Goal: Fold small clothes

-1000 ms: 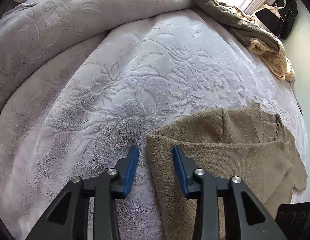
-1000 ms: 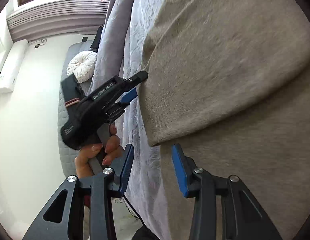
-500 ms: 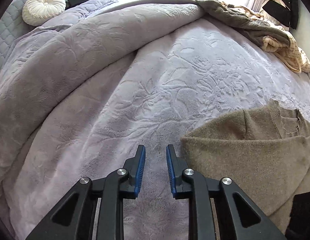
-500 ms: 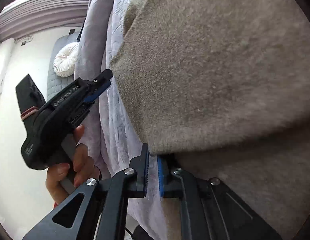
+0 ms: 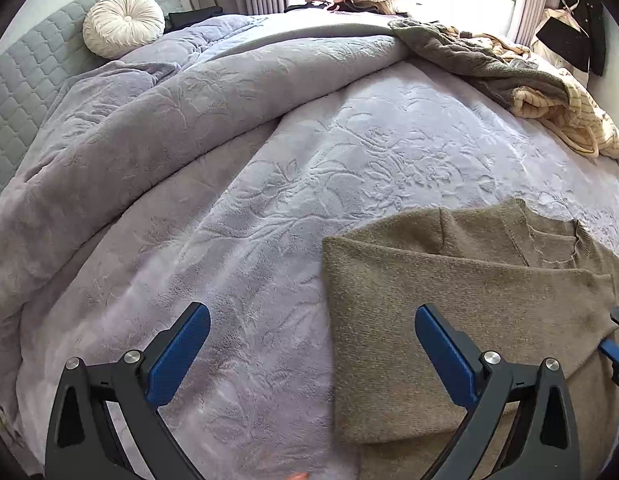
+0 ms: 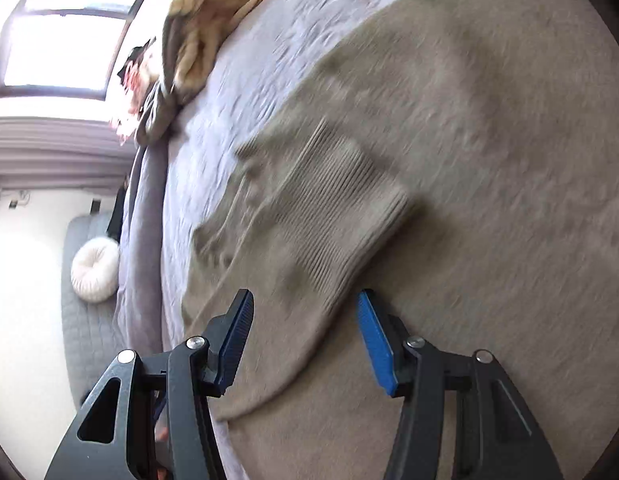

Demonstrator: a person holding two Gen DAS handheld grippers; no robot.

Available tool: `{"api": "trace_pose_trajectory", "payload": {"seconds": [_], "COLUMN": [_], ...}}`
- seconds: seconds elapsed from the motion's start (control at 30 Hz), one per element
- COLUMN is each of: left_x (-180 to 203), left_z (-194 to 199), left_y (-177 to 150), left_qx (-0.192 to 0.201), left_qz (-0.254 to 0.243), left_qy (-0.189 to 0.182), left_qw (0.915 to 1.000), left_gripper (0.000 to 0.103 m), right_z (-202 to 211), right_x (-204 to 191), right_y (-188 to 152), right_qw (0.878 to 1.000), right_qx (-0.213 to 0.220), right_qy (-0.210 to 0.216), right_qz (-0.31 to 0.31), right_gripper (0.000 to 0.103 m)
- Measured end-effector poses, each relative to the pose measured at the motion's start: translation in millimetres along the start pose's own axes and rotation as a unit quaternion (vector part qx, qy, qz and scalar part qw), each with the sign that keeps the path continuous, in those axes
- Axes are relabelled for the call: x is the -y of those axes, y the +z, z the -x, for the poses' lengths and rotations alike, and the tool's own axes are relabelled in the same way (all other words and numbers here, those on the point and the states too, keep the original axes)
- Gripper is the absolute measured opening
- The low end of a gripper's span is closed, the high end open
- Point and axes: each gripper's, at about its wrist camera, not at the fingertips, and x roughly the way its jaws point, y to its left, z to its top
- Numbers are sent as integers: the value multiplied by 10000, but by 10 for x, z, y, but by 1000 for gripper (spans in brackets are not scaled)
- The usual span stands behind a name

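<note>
We note the olive-brown sweater point(image 5: 461, 320) lying partly folded on the lavender blanket point(image 5: 269, 208), near right of the bed. Left gripper point(image 5: 312, 350) hovers over its left edge, jaws opening wide, gripping nothing. Right gripper point(image 6: 305, 336) hangs above the ribbed cuff point(image 6: 333, 208), jaws opening, cloth beneath them but unpinched. More clothes point(image 5: 549, 112) are heaped far right.

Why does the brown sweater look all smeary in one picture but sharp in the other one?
In the right wrist view the brown sweater is streaked with motion blur and the window is washed out white; in the left wrist view the same sweater and the embossed grey blanket are crisp, though the fisheye lens bulges the bed and darkens the corners.
</note>
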Motion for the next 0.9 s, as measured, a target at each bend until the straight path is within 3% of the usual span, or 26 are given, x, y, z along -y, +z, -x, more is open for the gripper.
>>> {"api": "trace_pose_trajectory", "payload": {"seconds": [0.03, 0.07, 0.17, 0.27, 0.37, 0.5, 0.57, 0.73, 0.9], "left_x": [79, 144, 363, 622, 871, 1180, 1320, 1629, 1886], "left_z": [24, 47, 127, 120, 145, 189, 204, 270, 333], "left_y": [-16, -33, -140, -296, -464, -633, -703, -849, -948], "left_qx": [-57, -104, -129, -309, -441, -713, -833, -1038, -1119], "left_qz": [-51, -112, -322, -542, -756, -876, -937, -1105, -1305], "left_qy": [-73, -177, -260, -353, -389, -619, -652, -725, -759], "left_qw": [9999, 9997, 9991, 9974, 9954, 9917, 9900, 9858, 9822], "left_gripper": [103, 103, 103, 103, 103, 103, 103, 103, 103], "right_z": [1, 14, -82, -10, 47, 271, 372, 660, 900], "right_x": [28, 60, -188, -105, 73, 45, 67, 294, 481], "right_y": [51, 105, 75, 38, 30, -102, -158, -288, -371], "right_qw": [10000, 9999, 9993, 9969, 9983, 9936, 9917, 9919, 9927], "right_qx": [42, 19, -11, -94, -245, -357, -435, -645, -668], "right_qy": [-13, -76, -150, -561, -470, -757, -763, -607, -568], "right_qz": [35, 89, 346, 544, 254, 762, 942, 915, 829], "right_gripper": [19, 7, 7, 7, 10, 11, 16, 39, 42]}}
